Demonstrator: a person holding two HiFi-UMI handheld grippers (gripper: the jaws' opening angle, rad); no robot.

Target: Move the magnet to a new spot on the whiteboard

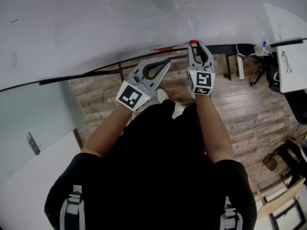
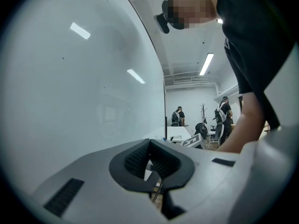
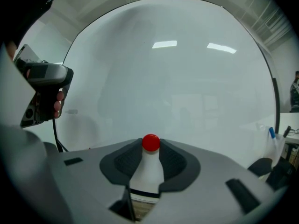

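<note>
Right gripper (image 3: 150,143) pinching red magnet (image 3: 150,142) on whiteboard (image 3: 187,78); left gripper (image 2: 149,143) closed.

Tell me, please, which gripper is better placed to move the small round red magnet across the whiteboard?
Right. The right gripper has the small round red magnet between its jaw tips, against the glossy white whiteboard. The left gripper points along the board, jaws together and empty.
</note>
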